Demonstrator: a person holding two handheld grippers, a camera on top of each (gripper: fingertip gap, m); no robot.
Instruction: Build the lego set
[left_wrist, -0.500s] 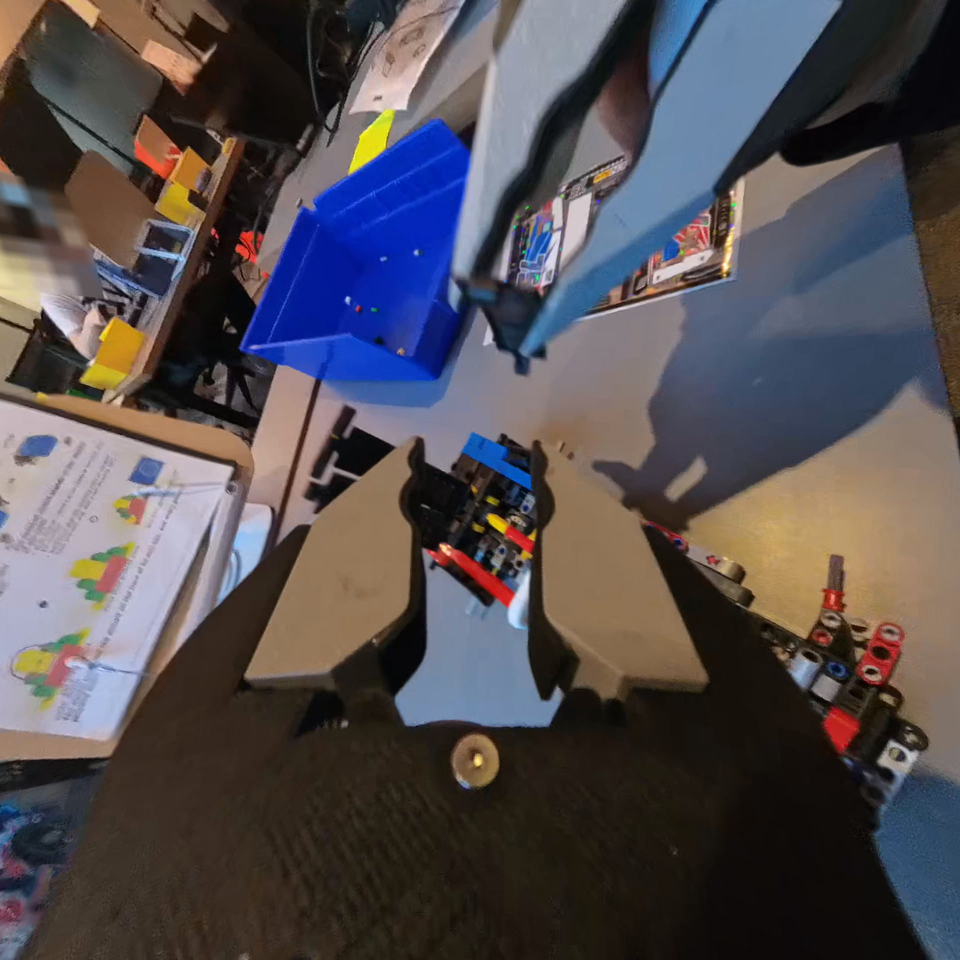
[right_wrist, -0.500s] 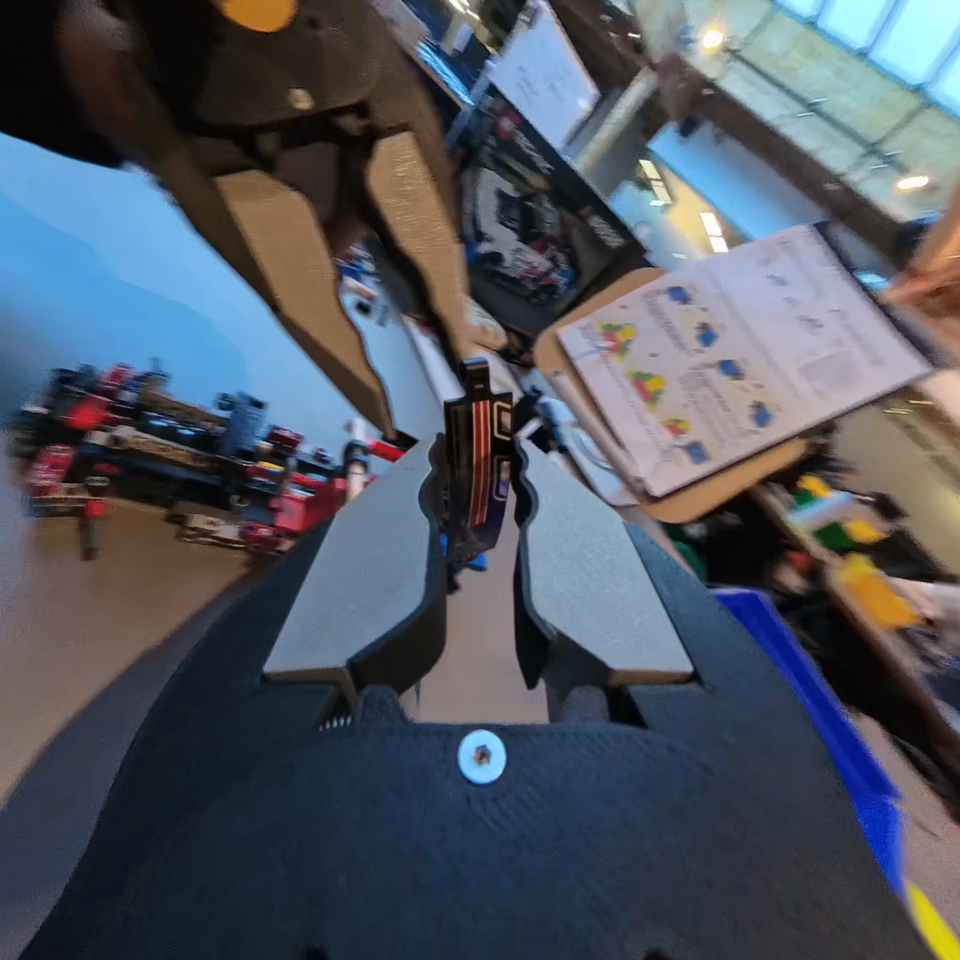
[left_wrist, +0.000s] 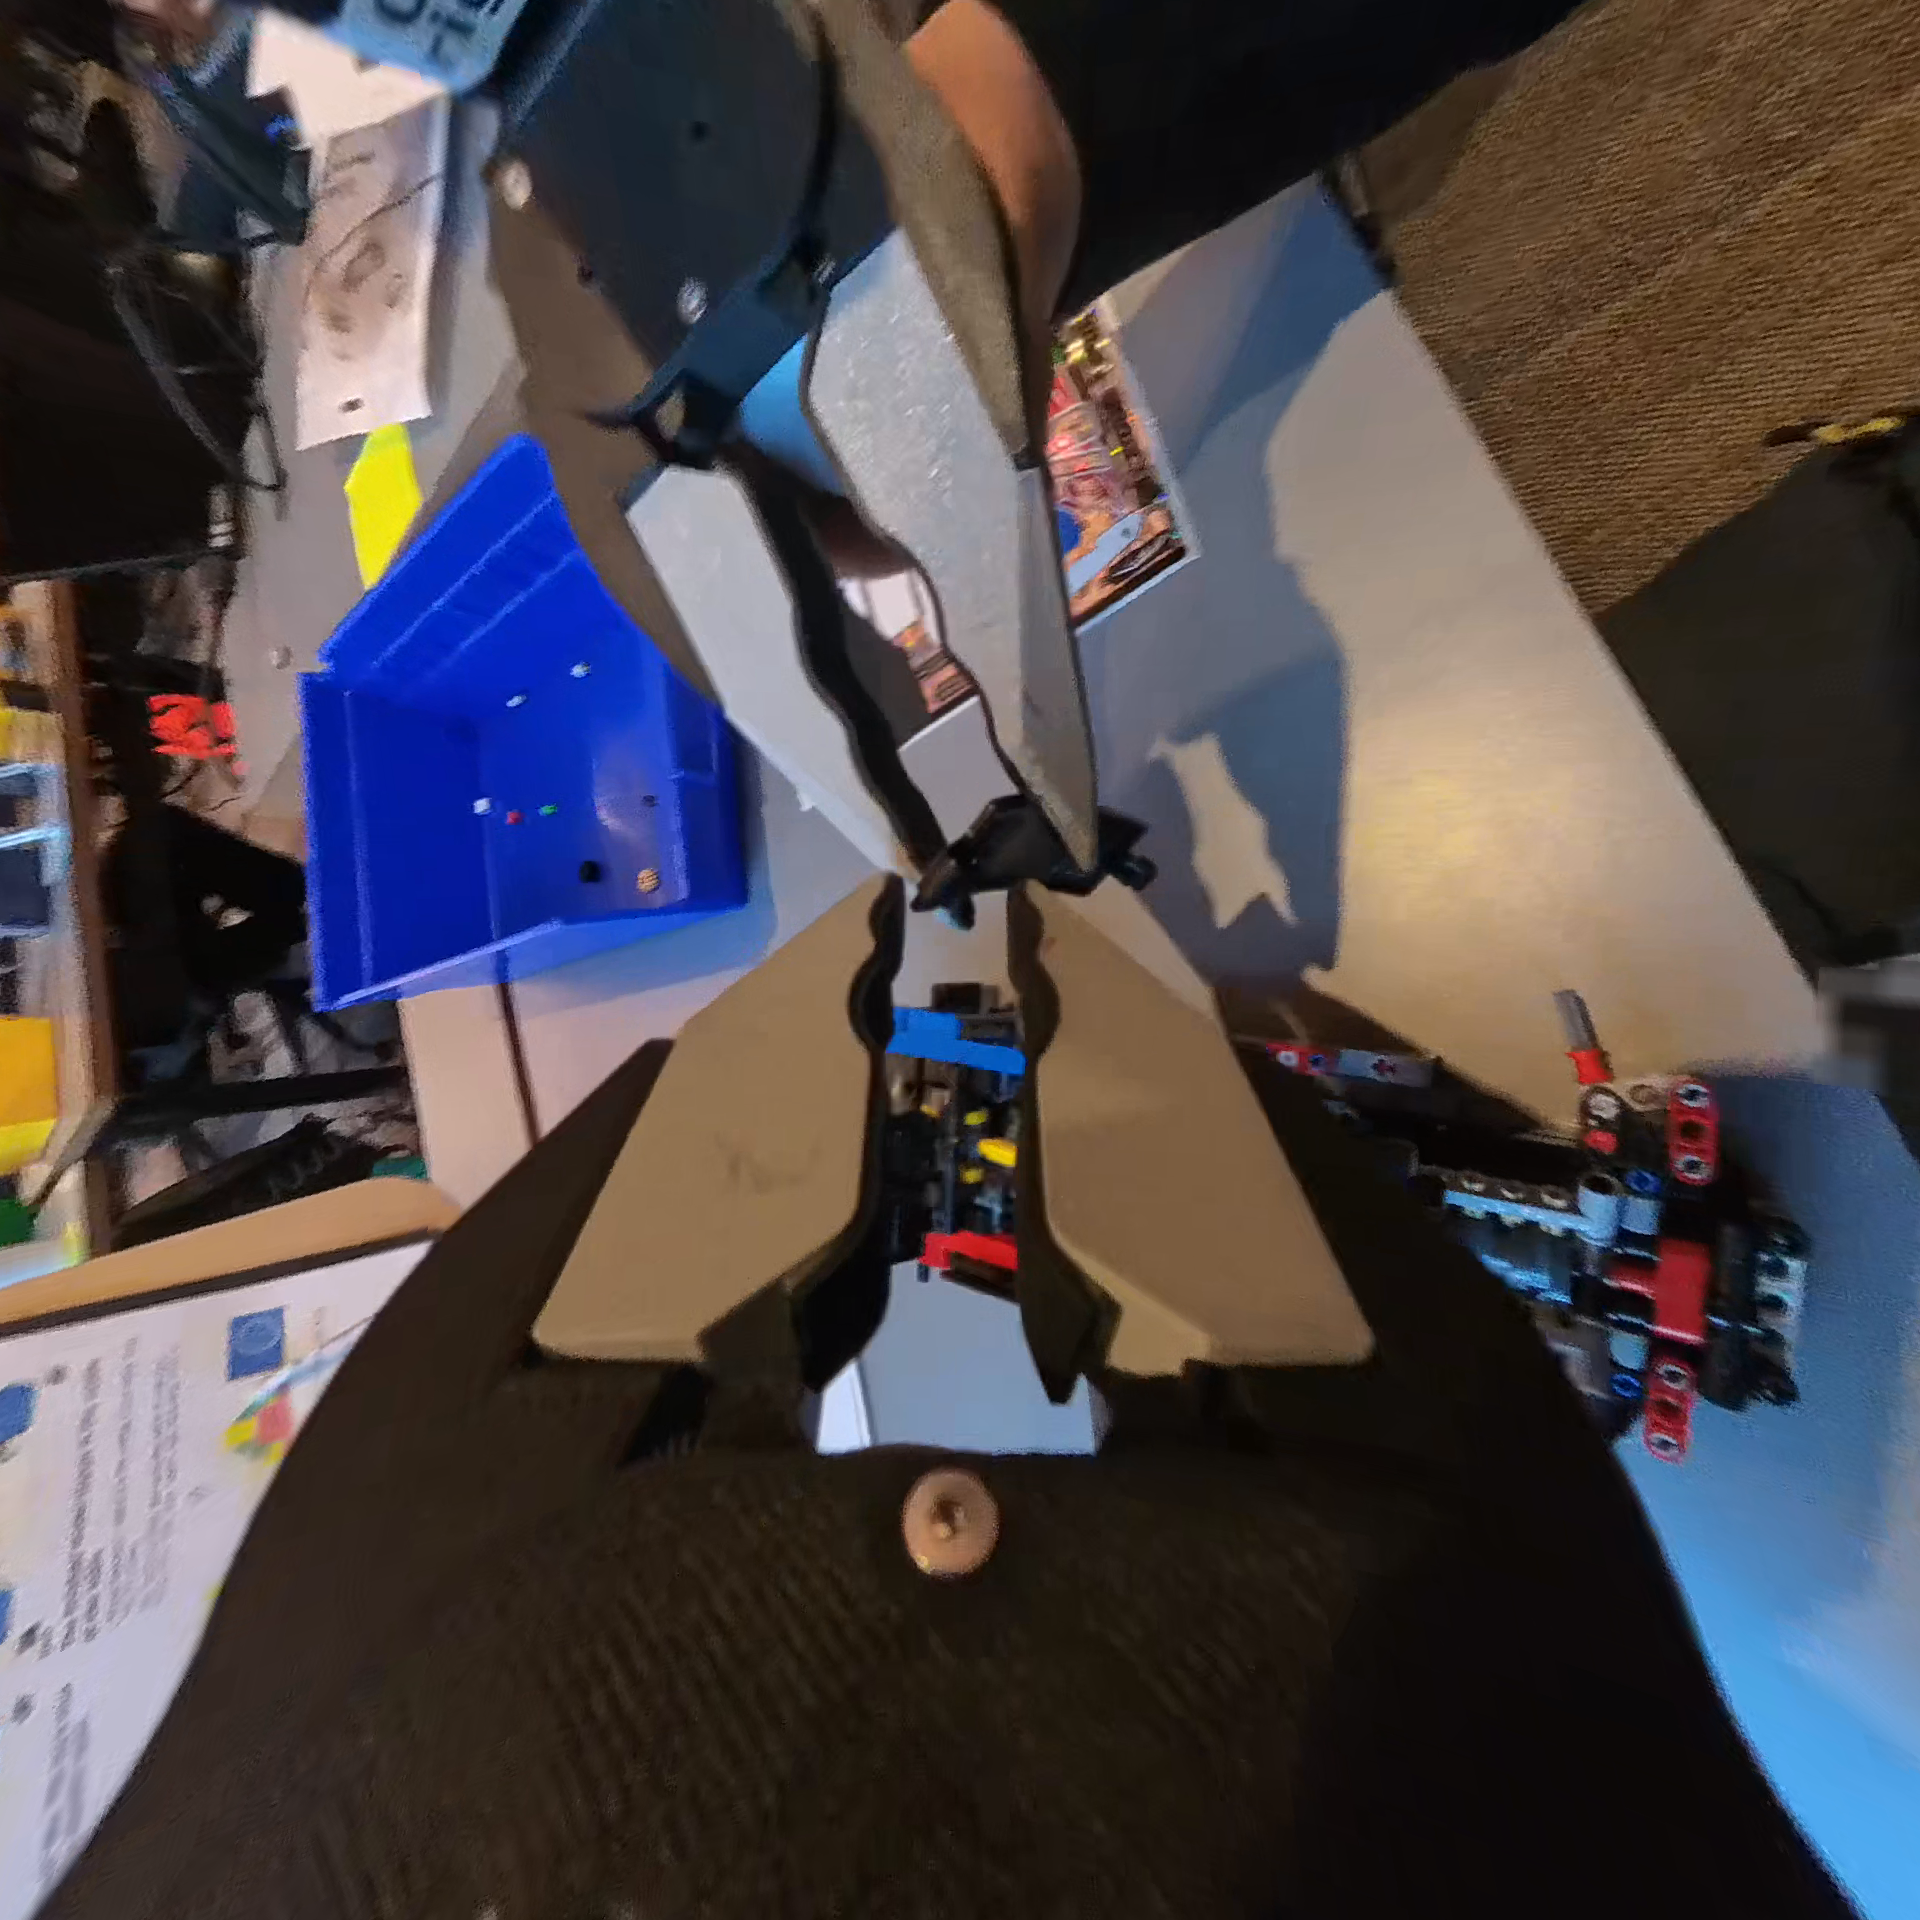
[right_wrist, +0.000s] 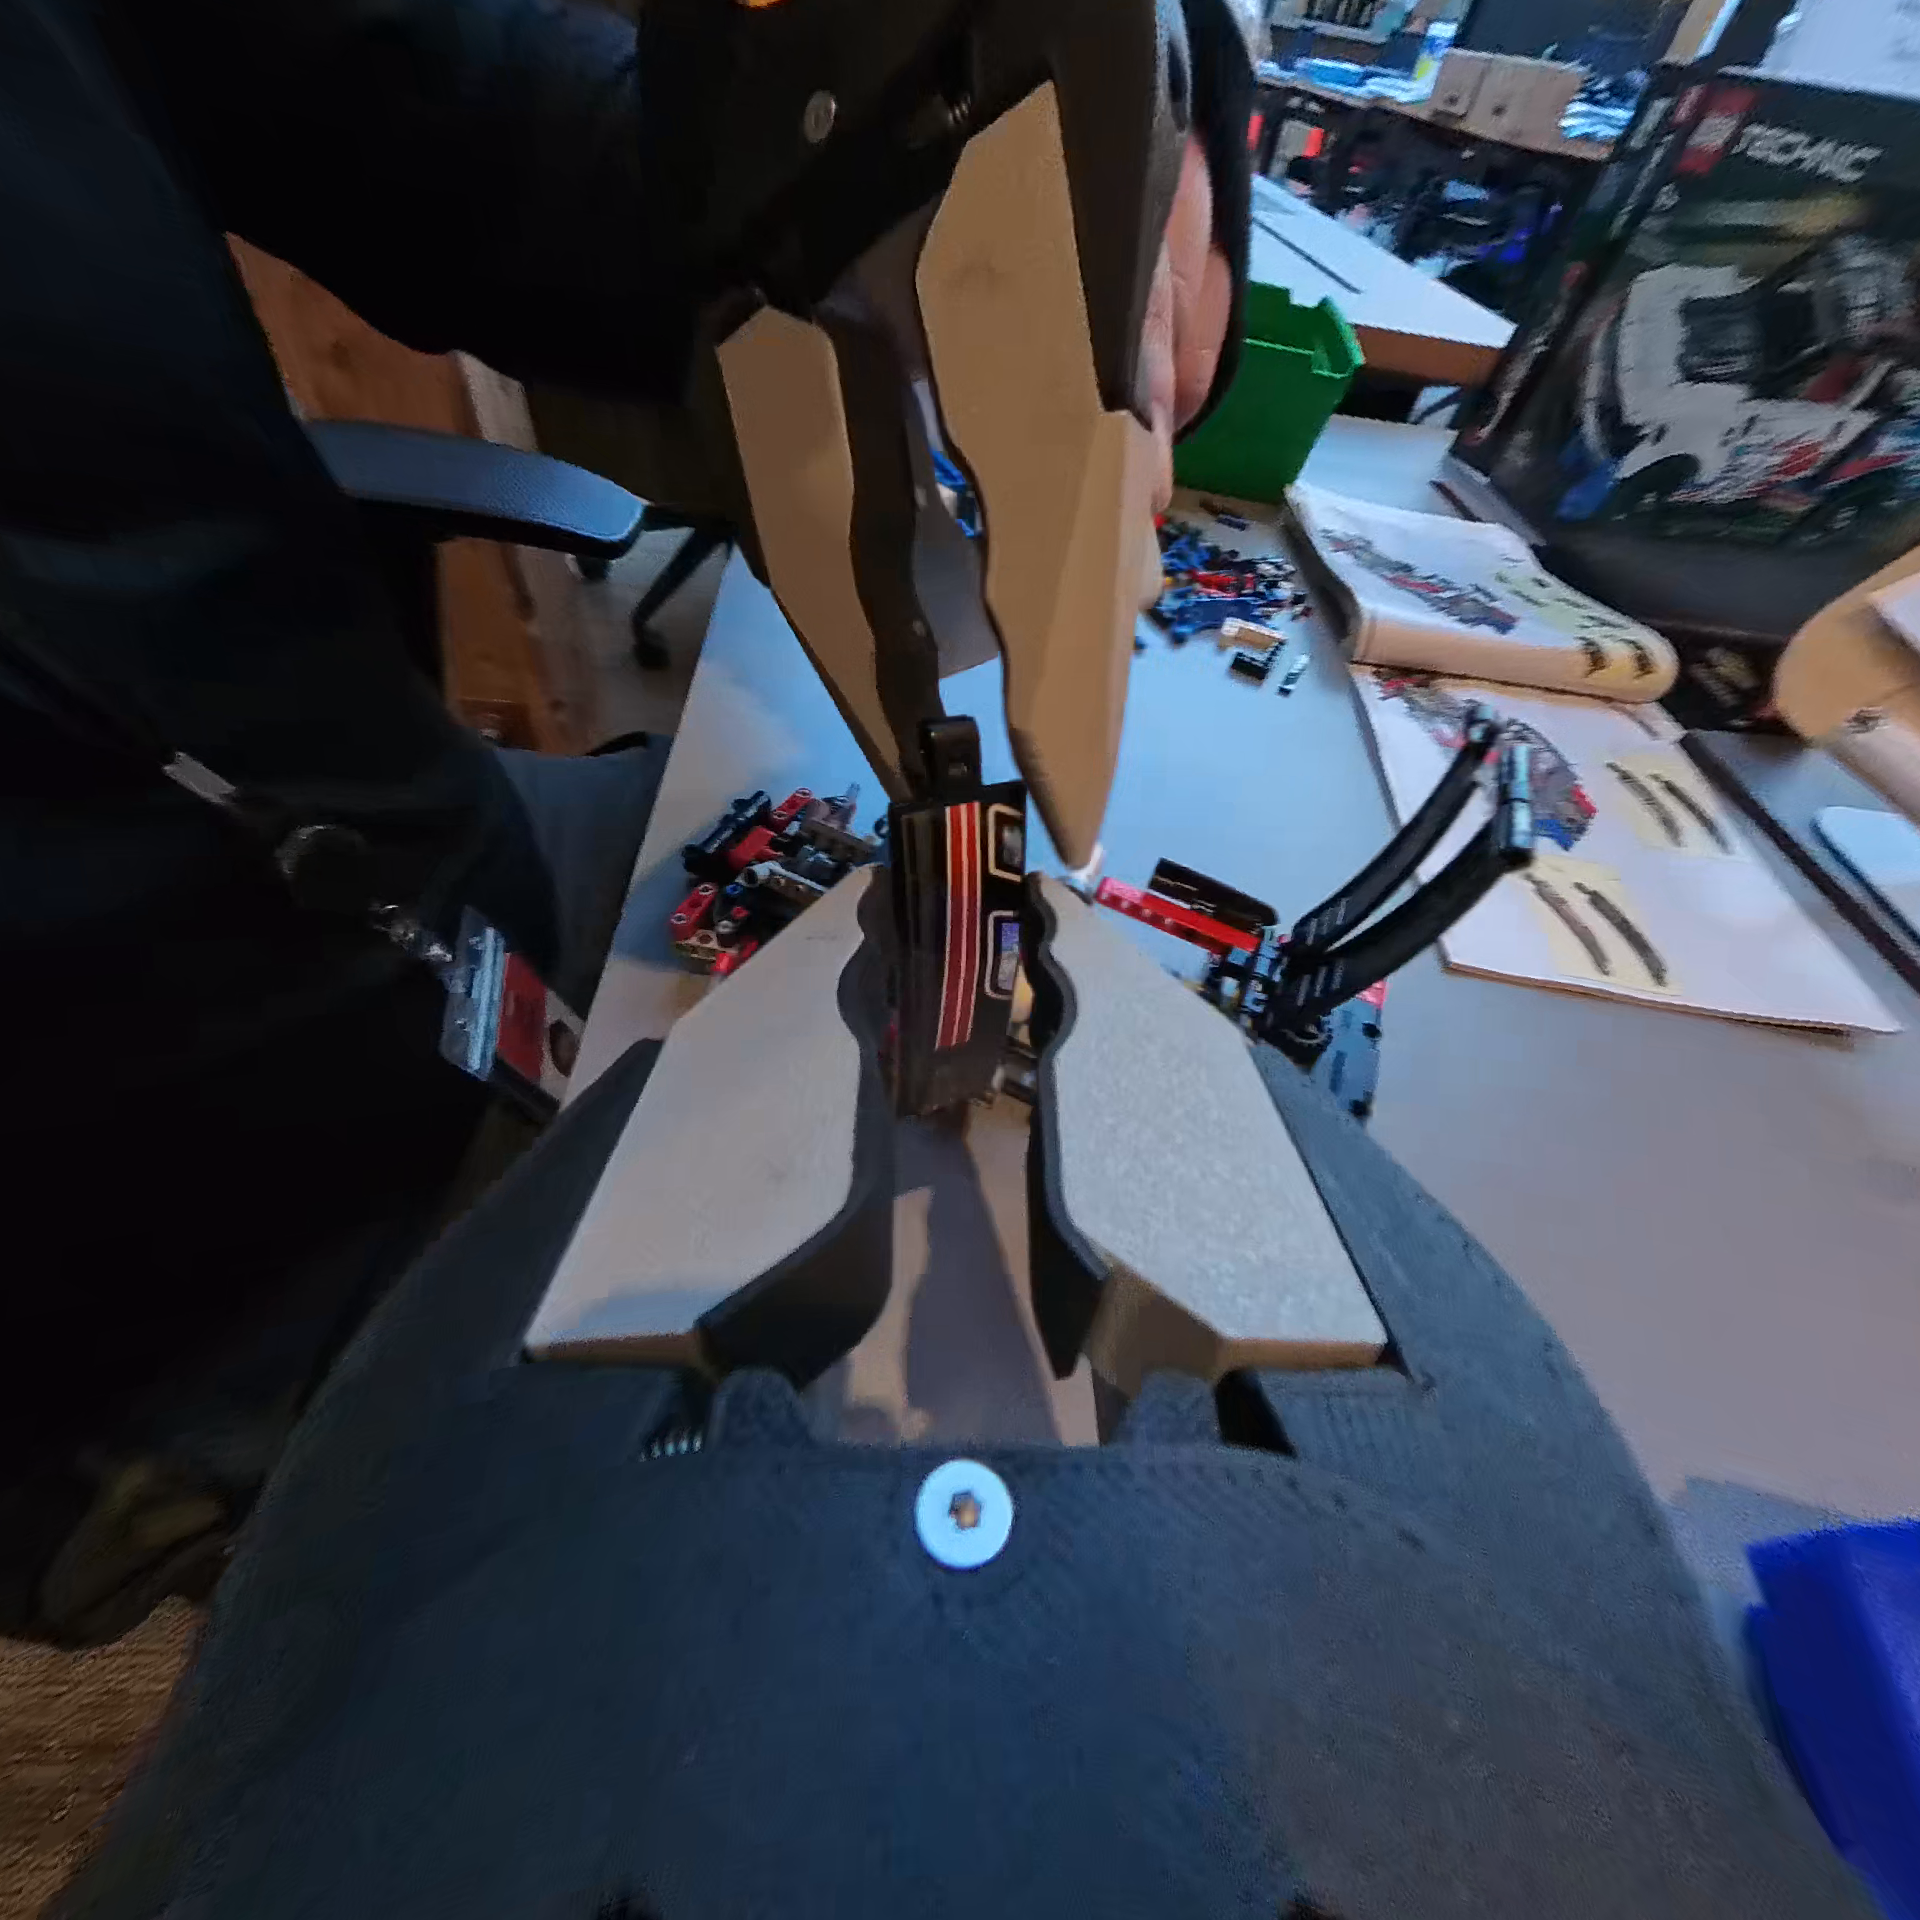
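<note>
Right gripper (right_wrist: 951, 914) pinching black striped lego panel (right_wrist: 956, 935) above the grey table (right_wrist: 1558, 1195). Left gripper (left_wrist: 951, 914) tip to tip, jaws slightly spread, holding nothing. Lego car frame (left_wrist: 961, 1143) below, blue bin (left_wrist: 499, 790) near.

Left gripper (left_wrist: 951, 914) filled the near field, its fingers (left_wrist: 748, 1143) parted with a narrow gap. Through the gap showed a lego assembly (left_wrist: 961, 1132) of black, blue, yellow and red parts; contact with the fingers could not be told. Right gripper (left_wrist: 997, 852) came in from the far side, tips closed on a small black piece (left_wrist: 1013, 847) just beyond the left fingertips. Blue bin (left_wrist: 499, 748) sat far left on the table (left_wrist: 1455, 810), a few small parts inside. A second lego assembly (left_wrist: 1642, 1236) lay at right.
</note>
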